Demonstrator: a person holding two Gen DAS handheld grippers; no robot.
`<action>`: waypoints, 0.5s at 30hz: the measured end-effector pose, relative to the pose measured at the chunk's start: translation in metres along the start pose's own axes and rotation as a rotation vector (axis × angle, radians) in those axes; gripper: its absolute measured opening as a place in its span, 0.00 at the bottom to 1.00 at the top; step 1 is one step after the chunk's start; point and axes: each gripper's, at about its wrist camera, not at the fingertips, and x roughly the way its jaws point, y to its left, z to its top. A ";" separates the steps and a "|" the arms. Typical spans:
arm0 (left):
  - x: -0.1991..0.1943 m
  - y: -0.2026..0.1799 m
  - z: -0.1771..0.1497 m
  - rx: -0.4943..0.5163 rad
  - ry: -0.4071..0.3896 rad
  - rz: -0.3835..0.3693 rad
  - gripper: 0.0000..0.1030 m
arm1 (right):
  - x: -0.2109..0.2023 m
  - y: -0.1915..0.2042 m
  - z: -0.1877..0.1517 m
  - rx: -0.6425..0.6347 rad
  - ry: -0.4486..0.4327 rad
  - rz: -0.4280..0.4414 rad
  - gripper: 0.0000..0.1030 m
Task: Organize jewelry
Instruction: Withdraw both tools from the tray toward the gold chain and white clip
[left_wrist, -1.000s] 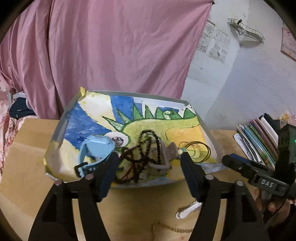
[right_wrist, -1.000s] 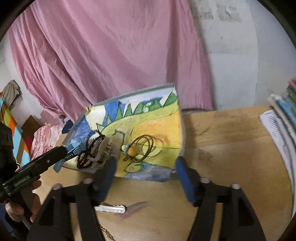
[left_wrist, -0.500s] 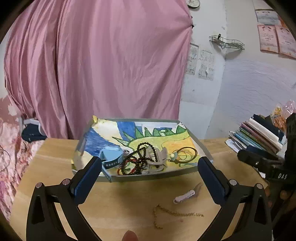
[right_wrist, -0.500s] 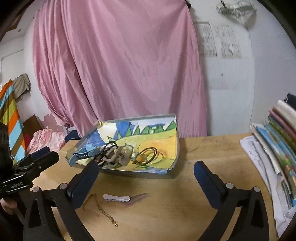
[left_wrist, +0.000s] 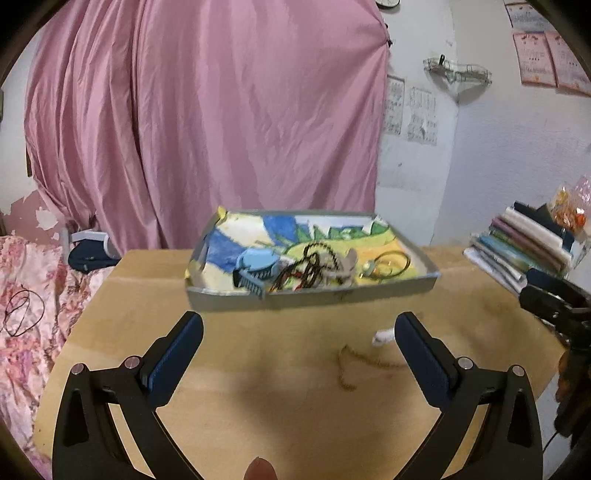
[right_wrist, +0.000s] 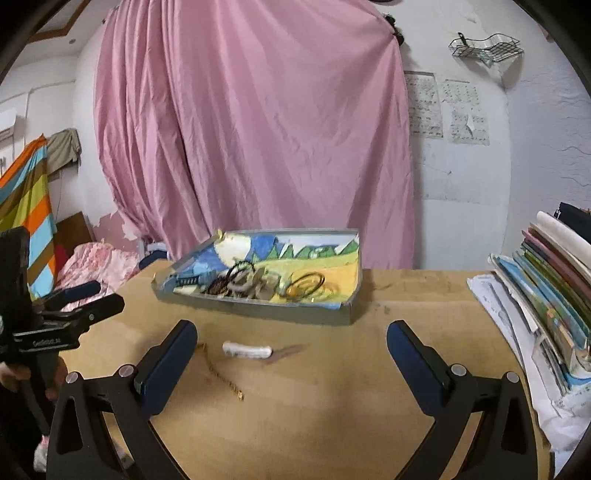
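Both claws, left (left_wrist: 298, 334) and right (right_wrist: 291, 341), gape wide and empty above the table (right_wrist: 332, 406), the tray (right_wrist: 258, 304) toward its far edge. Only the right view shows the white clip (right_wrist: 246, 349) whole beside the chain (right_wrist: 221, 376); the left view alone shows a hair tie (left_wrist: 22, 312) on the bed (left_wrist: 26, 288).

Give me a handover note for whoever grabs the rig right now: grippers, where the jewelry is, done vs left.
Left gripper: open, empty, held over the table short of the tray.
Right gripper: open, empty, likewise short of the tray.
In the tray: blue watch, dark bead strands, thin bangles, a pale clip-like piece.
Done: those pieces are collected in the tray, though piled together.
Left: gold chain and white hair clip lie loose on the table in front of the tray. The chain is nearer the left side; the clip sits between the right gripper's fingers.
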 end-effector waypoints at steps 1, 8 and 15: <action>0.001 0.001 -0.004 0.006 0.012 0.008 0.99 | 0.000 0.001 -0.003 -0.006 0.011 0.000 1.00; 0.009 0.006 -0.031 0.030 0.097 0.023 0.99 | 0.006 0.001 -0.023 0.002 0.093 0.004 1.00; 0.018 0.009 -0.049 0.020 0.160 0.023 0.99 | 0.013 -0.001 -0.036 0.009 0.150 0.006 1.00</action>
